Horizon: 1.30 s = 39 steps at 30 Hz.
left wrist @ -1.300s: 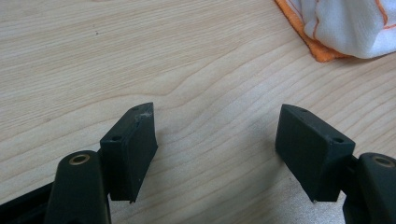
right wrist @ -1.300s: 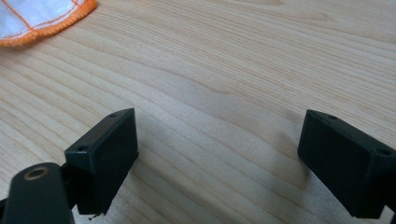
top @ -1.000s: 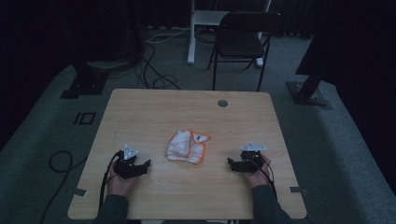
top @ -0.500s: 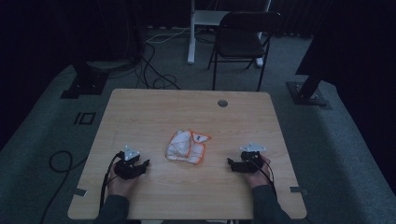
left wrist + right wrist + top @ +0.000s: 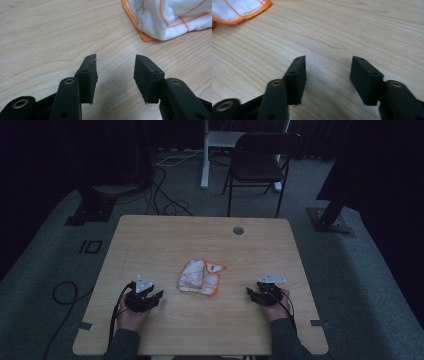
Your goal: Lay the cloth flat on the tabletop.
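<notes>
While one white cloth (image 5: 199,277) with orange edging lies crumpled near the middle of the tabletop (image 5: 165,235), two grippers rest on the near part of the wood, one on each side of it and each well apart from it. By count there is one cloth, one tabletop, two grippers, two hands, one chair (image 5: 261,162) on the floor beyond the far edge, and one round hole (image 5: 238,230) near that far edge. Seen from the high view, the left gripper (image 5: 158,295) sits at the near left and the right gripper (image 5: 248,292) at the near right, both pointing inward towards the cloth. That view also takes in the floor, cables and stands around the tabletop. Each gripper view brings out the wood grain and a corner of the cloth (image 5: 170,18), with its orange hem (image 5: 244,13) close up. On the left gripper (image 5: 115,63), the fingers stand apart with bare wood between them, having just been closing a little. On the right gripper (image 5: 328,65), the fingers also stand apart over bare wood, having just been closing, and hold nothing.
</notes>
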Motion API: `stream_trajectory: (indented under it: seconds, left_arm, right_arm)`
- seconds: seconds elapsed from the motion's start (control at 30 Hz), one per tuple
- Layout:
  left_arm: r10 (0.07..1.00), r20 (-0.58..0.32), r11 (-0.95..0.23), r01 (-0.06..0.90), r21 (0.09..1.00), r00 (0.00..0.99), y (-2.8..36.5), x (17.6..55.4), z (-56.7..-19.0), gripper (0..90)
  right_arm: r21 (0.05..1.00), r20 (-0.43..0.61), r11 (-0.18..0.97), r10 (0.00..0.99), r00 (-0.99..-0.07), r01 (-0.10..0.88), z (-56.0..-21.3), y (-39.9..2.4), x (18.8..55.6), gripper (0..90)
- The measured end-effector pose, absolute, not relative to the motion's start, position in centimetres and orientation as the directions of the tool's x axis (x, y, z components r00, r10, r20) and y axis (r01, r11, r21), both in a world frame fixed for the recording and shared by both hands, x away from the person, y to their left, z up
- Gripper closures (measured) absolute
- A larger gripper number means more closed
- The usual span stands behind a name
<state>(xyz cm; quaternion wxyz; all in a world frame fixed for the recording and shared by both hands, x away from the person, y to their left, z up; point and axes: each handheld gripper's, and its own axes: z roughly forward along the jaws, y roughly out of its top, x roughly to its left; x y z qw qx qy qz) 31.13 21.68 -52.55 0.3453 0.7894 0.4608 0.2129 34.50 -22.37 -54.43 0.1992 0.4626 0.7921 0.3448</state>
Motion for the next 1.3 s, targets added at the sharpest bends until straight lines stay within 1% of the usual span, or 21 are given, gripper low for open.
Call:
stream_trajectory:
  seconds: [0.17, 0.3, 0.4, 0.63, 0.7, 0.73, 0.93, 1.3]
  left_arm:
    - [0.870, 0.026, -0.346, 0.574, 0.742, 0.492, 21.5, 31.0, -52.3, 54.0]
    - [0.863, 0.032, -0.357, 0.563, 0.746, 0.504, 21.2, 30.9, -51.8, 54.0]
    - [0.853, 0.041, -0.371, 0.550, 0.748, 0.520, 20.6, 30.9, -51.4, 54.0]
    - [0.837, 0.053, -0.395, 0.534, 0.747, 0.544, 19.5, 31.2, -50.7, 53.2]
    - [0.836, 0.054, -0.397, 0.533, 0.747, 0.546, 19.3, 31.3, -50.6, 53.1]
    - [0.832, 0.049, -0.395, 0.528, 0.752, 0.553, 19.1, 31.4, -50.4, 53.1]
    - [0.820, 0.053, -0.406, 0.513, 0.757, 0.571, 18.0, 31.8, -49.8, 53.1]
    - [0.801, 0.048, -0.409, 0.487, 0.772, 0.597, 16.2, 32.4, -49.0, 52.9]
  right_arm:
    - [0.731, 0.009, 0.336, 0.866, -0.500, 0.594, -54.4, -22.2, 34.4, 51.5]
    - [0.730, 0.017, 0.349, 0.850, -0.527, 0.587, -54.3, -21.9, 34.3, 52.6]
    - [0.739, 0.026, 0.351, 0.838, -0.545, 0.575, -54.1, -21.4, 34.0, 55.7]
    - [0.758, 0.048, 0.345, 0.817, -0.575, 0.553, -53.5, -20.5, 33.6, 59.3]
    - [0.761, 0.047, 0.346, 0.814, -0.579, 0.549, -53.4, -20.3, 33.6, 59.7]
    - [0.766, 0.045, 0.348, 0.809, -0.586, 0.540, -53.3, -20.0, 33.5, 61.4]
    - [0.774, 0.037, 0.361, 0.794, -0.607, 0.520, -53.0, -18.8, 33.4, 65.0]
    - [0.780, 0.039, 0.370, 0.776, -0.630, 0.504, -52.9, -17.0, 33.3, 65.4]
